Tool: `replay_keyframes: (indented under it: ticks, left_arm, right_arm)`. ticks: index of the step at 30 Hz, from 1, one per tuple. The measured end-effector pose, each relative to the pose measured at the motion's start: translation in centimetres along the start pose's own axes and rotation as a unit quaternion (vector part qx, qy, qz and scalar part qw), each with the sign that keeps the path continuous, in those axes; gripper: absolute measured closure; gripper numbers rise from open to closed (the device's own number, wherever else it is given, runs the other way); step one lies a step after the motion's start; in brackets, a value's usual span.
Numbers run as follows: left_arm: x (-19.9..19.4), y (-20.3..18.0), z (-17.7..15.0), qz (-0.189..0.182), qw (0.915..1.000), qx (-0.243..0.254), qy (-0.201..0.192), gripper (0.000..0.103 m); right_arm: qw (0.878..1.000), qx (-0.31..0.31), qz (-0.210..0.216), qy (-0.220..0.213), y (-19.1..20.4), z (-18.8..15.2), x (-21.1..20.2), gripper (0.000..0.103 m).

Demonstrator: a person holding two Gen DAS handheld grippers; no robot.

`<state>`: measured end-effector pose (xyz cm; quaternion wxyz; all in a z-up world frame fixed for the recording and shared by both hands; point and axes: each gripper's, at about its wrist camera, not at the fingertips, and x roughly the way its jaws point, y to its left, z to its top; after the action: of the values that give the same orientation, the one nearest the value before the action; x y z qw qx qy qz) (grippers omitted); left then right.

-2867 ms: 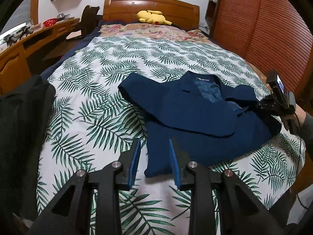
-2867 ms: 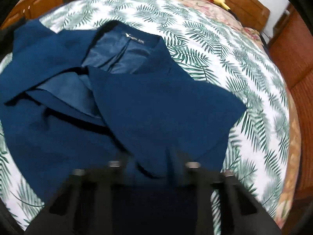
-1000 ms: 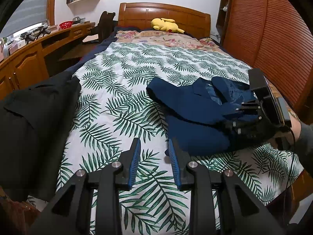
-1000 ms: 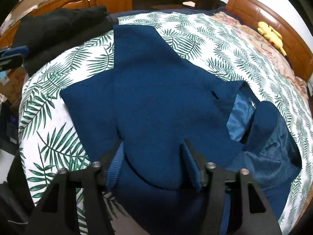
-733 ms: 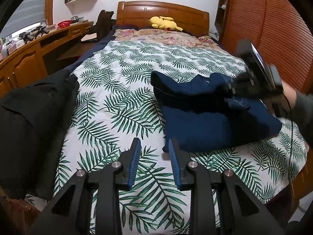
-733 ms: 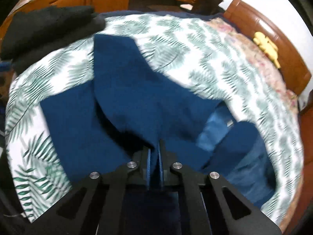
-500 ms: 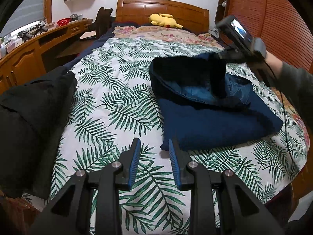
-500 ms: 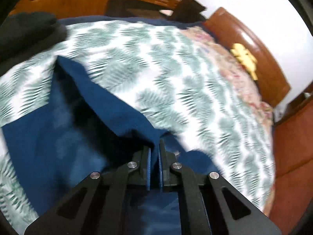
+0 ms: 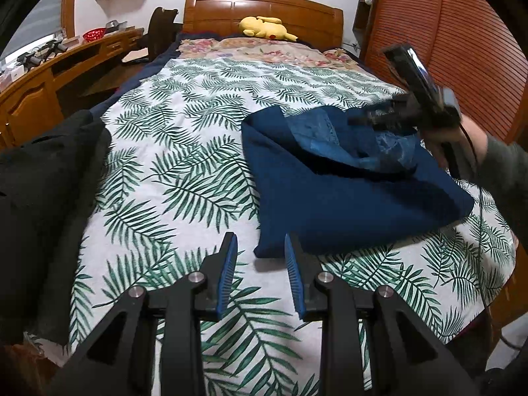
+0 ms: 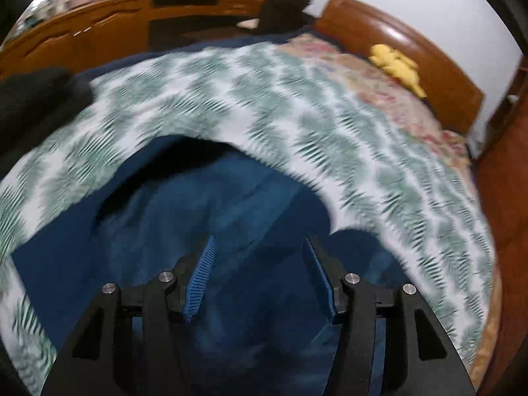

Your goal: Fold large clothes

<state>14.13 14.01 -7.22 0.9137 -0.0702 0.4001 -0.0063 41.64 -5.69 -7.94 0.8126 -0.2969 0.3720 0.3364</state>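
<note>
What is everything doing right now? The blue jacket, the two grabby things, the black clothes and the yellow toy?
Blue jacket: lying partly folded on the bed, lining showing at the top.
Right gripper: fingers opening above the jacket, nothing pressed between them.
Left gripper: fingers apart, empty, over the bedspread near the jacket's corner.
Black clothes: heaped at the bed's left edge.
Yellow toy: lying by the headboard.

The right tool (image 10: 259, 264), clamped on the blue jacket (image 9: 346, 204) moments ago, is opening over it
</note>
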Motion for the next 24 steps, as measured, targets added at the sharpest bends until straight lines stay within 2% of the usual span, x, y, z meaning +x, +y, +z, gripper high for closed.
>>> replay_keyframes:
  ticks: [5, 8, 12, 13, 14, 15, 16, 20, 24]
  left_arm:
    - [0.8, -0.6, 0.2, -0.01, 0.9999, 0.001, 0.003, 0.075]
    - [1.2, -0.9, 0.2, -0.013, 0.9999, 0.002, 0.006, 0.075]
    - [1.5, -1.4, 0.2, -0.013, 0.9998, 0.007, 0.01, 0.075]
    - [1.5, -1.5, 0.2, -0.012, 0.9998, 0.007, 0.012, 0.075]
    - [1.5, -1.6, 0.2, -0.011, 0.9998, 0.008, 0.013, 0.075]
    - [1.6, -1.6, 0.1, -0.01, 0.9998, 0.009, 0.014, 0.075]
    - [1.6, -1.7, 0.1, -0.008, 0.9998, 0.009, 0.016, 0.075]
    - [1.6, -1.9, -0.1, -0.003, 0.9997, 0.013, 0.021, 0.075]
    - [1.6, -1.9, -0.1, 0.001, 0.9996, 0.013, 0.024, 0.075]
  right_arm:
    - [0.996, -0.022, 0.08, 0.022, 4.6, -3.5, -0.3, 0.047]
    - [0.994, -0.039, 0.097, 0.037, 6.4, -4.8, 0.1, 0.046]
    - [0.995, -0.053, 0.072, 0.051, 6.3, -5.1, 1.3, 0.046]
    - [0.995, -0.049, 0.064, 0.052, 5.7, -4.7, 1.7, 0.052]
    - [0.996, -0.051, 0.056, 0.055, 5.1, -4.3, 2.1, 0.08]
    - [0.996, -0.055, 0.048, 0.059, 4.6, -3.8, 2.5, 0.096]
    - [0.996, -0.066, 0.031, 0.06, 3.9, -3.0, 3.2, 0.102]
    - [0.997, -0.064, -0.029, 0.032, 0.8, 0.5, 4.1, 0.103]
    - [0.996, -0.046, -0.08, -0.015, -1.9, 4.2, 3.7, 0.103]
